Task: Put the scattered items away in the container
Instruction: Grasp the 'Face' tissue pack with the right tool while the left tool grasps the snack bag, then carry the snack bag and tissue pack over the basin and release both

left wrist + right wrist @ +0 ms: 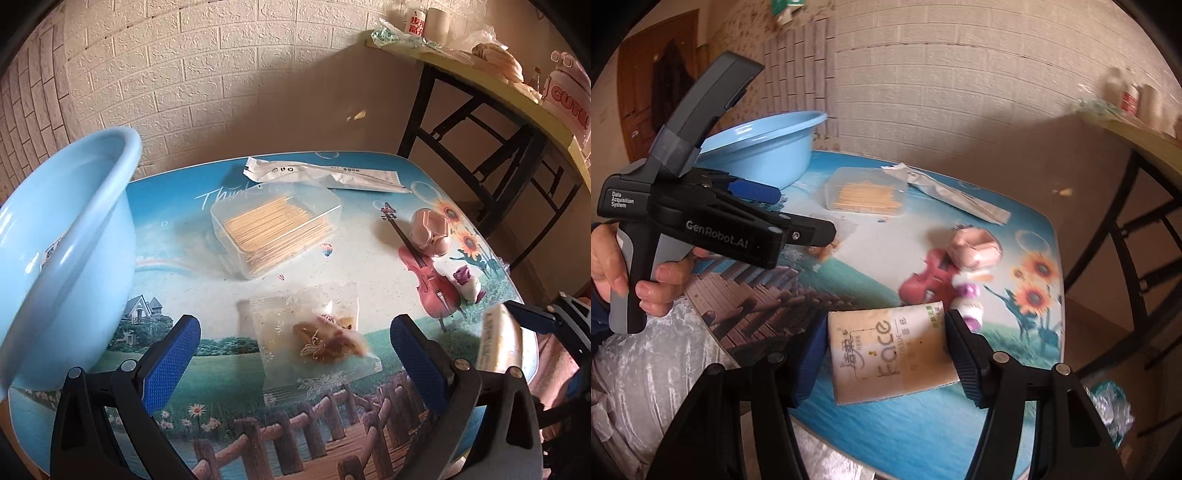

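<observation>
Right gripper [886, 354] clamped on a tissue pack [892, 356], pads pressing both short sides, pack lifted clear of the table [923, 435] near its front edge. Left gripper [295, 354] with jaws wide apart, nothing between them, hovering over a clear bag [314, 339] of brownish bits lying flat on the table. Blue basin [70, 236] at the far left of the table, beside the wall. Toothpick box [275, 229] near the middle, a white wrapper [325, 177] just behind it. Pink case [430, 232] and a small purple-capped bottle [467, 282] toward the right side, close together. Hand [635, 269] gripping the left gripper's handle.
</observation>
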`<state>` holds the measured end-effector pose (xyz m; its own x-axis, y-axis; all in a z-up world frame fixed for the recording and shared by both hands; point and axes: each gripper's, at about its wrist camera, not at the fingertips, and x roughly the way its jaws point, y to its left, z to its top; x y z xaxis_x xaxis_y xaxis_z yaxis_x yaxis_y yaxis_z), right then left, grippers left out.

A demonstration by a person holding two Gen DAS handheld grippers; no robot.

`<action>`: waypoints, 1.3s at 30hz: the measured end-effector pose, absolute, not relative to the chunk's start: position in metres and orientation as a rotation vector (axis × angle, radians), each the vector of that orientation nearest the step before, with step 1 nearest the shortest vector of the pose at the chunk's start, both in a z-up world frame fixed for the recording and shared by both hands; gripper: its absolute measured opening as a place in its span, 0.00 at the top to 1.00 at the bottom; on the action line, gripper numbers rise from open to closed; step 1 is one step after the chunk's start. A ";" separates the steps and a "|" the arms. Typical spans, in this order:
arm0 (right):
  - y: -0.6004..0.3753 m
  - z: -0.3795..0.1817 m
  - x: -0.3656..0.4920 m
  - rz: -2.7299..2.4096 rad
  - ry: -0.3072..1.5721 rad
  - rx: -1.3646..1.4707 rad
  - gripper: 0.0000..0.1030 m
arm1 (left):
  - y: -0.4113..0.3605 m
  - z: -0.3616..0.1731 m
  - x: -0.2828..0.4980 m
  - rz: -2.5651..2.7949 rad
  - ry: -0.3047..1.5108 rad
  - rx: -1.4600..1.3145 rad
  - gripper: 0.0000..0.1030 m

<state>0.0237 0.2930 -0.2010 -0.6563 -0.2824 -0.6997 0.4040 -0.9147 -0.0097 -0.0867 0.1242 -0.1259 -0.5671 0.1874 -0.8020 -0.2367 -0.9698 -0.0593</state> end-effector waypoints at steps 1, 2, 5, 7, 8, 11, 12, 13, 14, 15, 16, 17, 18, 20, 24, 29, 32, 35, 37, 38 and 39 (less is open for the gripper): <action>0.297 -0.202 0.027 -2.564 0.215 1.043 0.38 | 0.126 -0.129 -0.087 2.595 0.088 -1.322 0.00; 0.301 -0.203 0.028 -2.574 0.196 1.050 0.38 | 0.128 -0.131 -0.088 2.601 0.093 -1.330 0.00; 0.309 -0.205 0.031 -2.590 0.158 1.066 0.38 | 0.132 -0.138 -0.090 2.610 0.088 -1.337 0.00; 0.310 -0.206 0.032 -2.593 0.148 1.069 0.38 | 0.135 -0.142 -0.090 2.613 0.094 -1.321 0.03; 0.310 -0.206 0.032 -2.592 0.146 1.069 0.38 | 0.137 -0.144 -0.091 2.609 0.105 -1.323 0.06; 0.308 -0.207 0.030 -2.600 0.138 1.071 0.38 | 0.139 -0.144 -0.090 2.625 0.137 -1.286 0.29; 0.308 -0.208 0.030 -2.602 0.133 1.072 0.38 | 0.139 -0.143 -0.089 2.626 0.139 -1.270 0.38; 0.308 -0.208 0.031 -2.604 0.127 1.073 0.38 | 0.139 -0.142 -0.089 2.620 0.143 -1.263 0.39; 0.307 -0.208 0.030 -2.604 0.125 1.073 0.38 | 0.138 -0.142 -0.088 2.615 0.145 -1.250 0.41; 0.306 -0.209 0.030 -2.605 0.125 1.074 0.38 | 0.137 -0.141 -0.086 2.613 0.141 -1.237 0.47; 0.306 -0.208 0.031 -2.606 0.129 1.076 0.38 | 0.136 -0.141 -0.085 2.610 0.139 -1.226 0.49; 0.306 -0.208 0.031 -2.609 0.132 1.078 0.38 | 0.135 -0.139 -0.083 2.607 0.135 -1.215 0.50; 0.305 -0.208 0.031 -2.613 0.128 1.082 0.38 | 0.134 -0.139 -0.082 2.603 0.136 -1.206 0.51; 0.305 -0.207 0.030 -2.619 0.122 1.088 0.38 | 0.133 -0.137 -0.079 2.599 0.143 -1.191 0.53; 0.300 -0.205 0.030 -2.627 0.134 1.100 0.38 | 0.125 -0.134 -0.071 2.592 0.121 -1.167 0.62; 0.288 -0.200 0.031 -2.619 0.149 1.107 0.38 | 0.116 -0.131 -0.057 2.562 0.116 -1.137 0.73; 0.279 -0.198 0.032 -2.613 0.163 1.105 0.38 | 0.110 -0.132 -0.047 2.552 0.130 -1.110 0.76; 0.272 -0.195 0.034 -2.612 0.172 1.102 0.38 | 0.103 -0.132 -0.041 2.550 0.108 -1.098 0.77; 0.267 -0.194 0.034 -2.613 0.179 1.105 0.38 | 0.097 -0.130 -0.039 2.549 0.061 -1.092 0.78; 0.265 -0.193 0.034 -2.614 0.184 1.108 0.38 | 0.094 -0.128 -0.037 2.546 0.040 -1.085 0.78; 0.263 -0.192 0.034 -2.616 0.188 1.111 0.38 | 0.091 -0.125 -0.036 2.549 0.032 -1.073 0.79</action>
